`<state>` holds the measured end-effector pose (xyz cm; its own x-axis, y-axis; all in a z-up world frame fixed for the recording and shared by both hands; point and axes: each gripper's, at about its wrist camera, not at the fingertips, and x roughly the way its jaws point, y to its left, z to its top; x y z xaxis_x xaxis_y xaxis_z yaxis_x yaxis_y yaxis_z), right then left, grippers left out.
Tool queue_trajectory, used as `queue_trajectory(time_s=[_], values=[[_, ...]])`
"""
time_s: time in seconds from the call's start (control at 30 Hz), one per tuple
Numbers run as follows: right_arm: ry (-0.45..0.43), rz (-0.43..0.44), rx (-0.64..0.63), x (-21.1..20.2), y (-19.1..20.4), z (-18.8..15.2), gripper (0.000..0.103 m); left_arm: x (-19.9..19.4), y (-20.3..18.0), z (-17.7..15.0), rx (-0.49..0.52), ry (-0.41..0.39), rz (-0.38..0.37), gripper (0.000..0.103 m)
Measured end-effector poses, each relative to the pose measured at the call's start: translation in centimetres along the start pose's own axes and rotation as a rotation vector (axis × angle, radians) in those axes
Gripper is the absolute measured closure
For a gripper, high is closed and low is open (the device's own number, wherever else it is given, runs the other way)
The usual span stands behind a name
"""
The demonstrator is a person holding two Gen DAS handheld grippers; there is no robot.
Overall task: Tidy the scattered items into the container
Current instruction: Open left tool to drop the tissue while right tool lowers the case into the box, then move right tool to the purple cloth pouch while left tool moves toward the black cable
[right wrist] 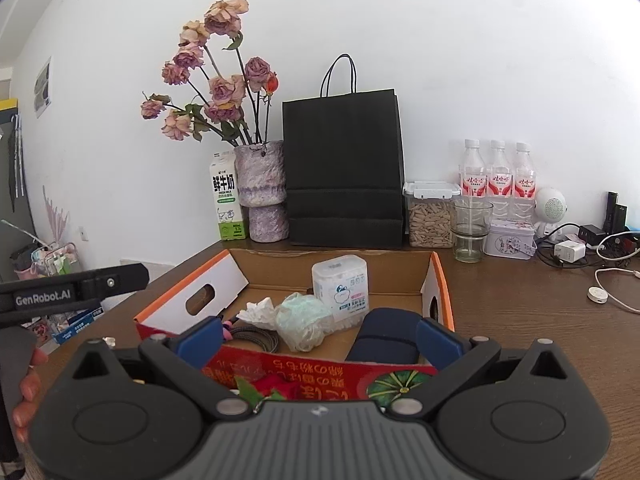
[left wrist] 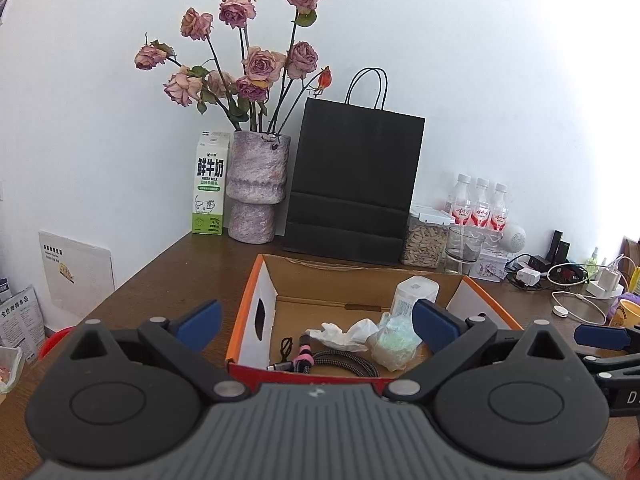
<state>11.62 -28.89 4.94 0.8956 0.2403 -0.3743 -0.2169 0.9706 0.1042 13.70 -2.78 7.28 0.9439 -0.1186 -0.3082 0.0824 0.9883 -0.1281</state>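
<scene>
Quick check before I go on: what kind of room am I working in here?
Most likely a lived-in home, at a wooden table against a white wall. Signs: a vase of dried roses beside a milk carton, water bottles, and chargers with cables on the right.

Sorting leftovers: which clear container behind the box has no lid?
The empty drinking glass, between the lidded seed jar and the capped water bottles.
</scene>
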Motion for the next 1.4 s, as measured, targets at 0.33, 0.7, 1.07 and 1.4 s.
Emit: queue_trajectory(time_s=[0.33, 0.7, 1.07, 1.4], values=[[0.033, -0.012, -0.019, -3.3, 0.8, -2.8, 0.000, -4.1, 3.2, -1.7, -0.009, 0.019, 0.054, 0.000], [0.204, -0.045, 0.010, -2.8, -0.8, -8.5, 0.000, -6.9, 7.5, -5.3, -0.050, 0.082, 0.114, 0.000], [0.311, -0.083, 0.038, 1.1, -1.3, -8.8, 0.000, -7.7, 9.4, -7.0, -0.085, 0.112, 0.118, 0.000], [0.296, -0.118, -0.008, 1.8, -1.5, -9.3, 0.000, -7.6, 9.4, -7.3, -0.091, 0.125, 0.111, 0.000]])
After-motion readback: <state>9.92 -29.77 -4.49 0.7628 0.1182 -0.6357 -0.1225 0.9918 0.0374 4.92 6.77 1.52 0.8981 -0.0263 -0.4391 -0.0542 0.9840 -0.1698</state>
